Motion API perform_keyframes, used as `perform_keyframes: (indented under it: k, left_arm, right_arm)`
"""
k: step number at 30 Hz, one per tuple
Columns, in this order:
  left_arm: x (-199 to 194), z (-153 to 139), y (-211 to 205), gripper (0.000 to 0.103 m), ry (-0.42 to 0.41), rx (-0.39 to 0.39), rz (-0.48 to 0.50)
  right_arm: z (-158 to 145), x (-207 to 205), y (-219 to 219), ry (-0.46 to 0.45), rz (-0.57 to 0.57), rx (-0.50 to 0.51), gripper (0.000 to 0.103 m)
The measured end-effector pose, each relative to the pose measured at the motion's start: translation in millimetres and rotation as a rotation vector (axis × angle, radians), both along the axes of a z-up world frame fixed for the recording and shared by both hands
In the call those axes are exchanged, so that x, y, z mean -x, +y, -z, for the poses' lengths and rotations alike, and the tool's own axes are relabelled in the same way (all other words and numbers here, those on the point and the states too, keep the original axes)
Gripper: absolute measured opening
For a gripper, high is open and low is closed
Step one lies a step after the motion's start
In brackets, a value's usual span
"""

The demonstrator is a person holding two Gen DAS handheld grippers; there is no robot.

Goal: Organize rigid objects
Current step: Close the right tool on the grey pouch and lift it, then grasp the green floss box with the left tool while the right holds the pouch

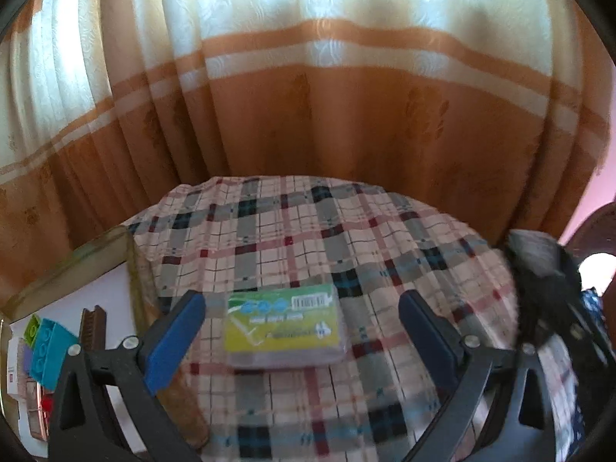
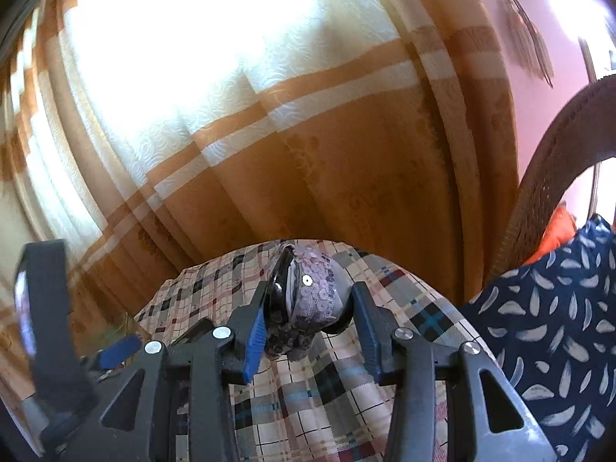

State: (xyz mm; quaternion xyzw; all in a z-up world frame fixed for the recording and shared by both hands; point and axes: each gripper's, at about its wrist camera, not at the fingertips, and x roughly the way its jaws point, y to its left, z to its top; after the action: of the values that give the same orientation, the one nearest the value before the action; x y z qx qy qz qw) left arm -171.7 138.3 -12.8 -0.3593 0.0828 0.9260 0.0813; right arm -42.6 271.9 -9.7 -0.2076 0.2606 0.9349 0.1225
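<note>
A clear plastic box (image 1: 283, 327) with a green and yellow label lies flat on the plaid tablecloth (image 1: 308, 231). My left gripper (image 1: 302, 297) is open wide, one blue pad on each side of the box and neither touching it. In the right wrist view my right gripper (image 2: 312, 288) is shut on a grey-purple sequined coin purse (image 2: 319, 300) with a black clasp, held above the cloth. That purse (image 1: 539, 265) is a dark blur at the right edge of the left wrist view. A blue pad (image 2: 119, 346) of the left gripper shows at lower left.
Left of the cloth stands a box with a wooden rim (image 1: 77, 265), holding teal and green toy blocks (image 1: 46, 342) and a brown comb-like piece (image 1: 92, 327). An orange and cream curtain (image 1: 308, 96) hangs behind the table. A chair with a dark leaf-patterned cushion (image 2: 558, 327) is at the right.
</note>
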Motion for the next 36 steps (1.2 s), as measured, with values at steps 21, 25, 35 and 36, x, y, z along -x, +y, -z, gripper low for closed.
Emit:
perform_keyframes:
  k: [21,25,35,36]
  left_arm:
    - [47,31,1,0.1,-0.158,0.068,-0.198]
    - [47,31,4,0.1,-0.157,0.071,-0.209]
    - [35,34,19,0.1,-0.215,-0.075,-0.103]
    - [35,34,18,0.1,-0.211,-0.079,-0.1]
  right_arm:
    - [8,2,4,-0.005,-0.011,0.025,0.045]
    - [7,2,4,-0.008,-0.008,0.025,0.045]
    - [8,0,5,-0.011,0.004,0.045,0.045]
    - [8,1,5,-0.012,0.003,0.045,0.045]
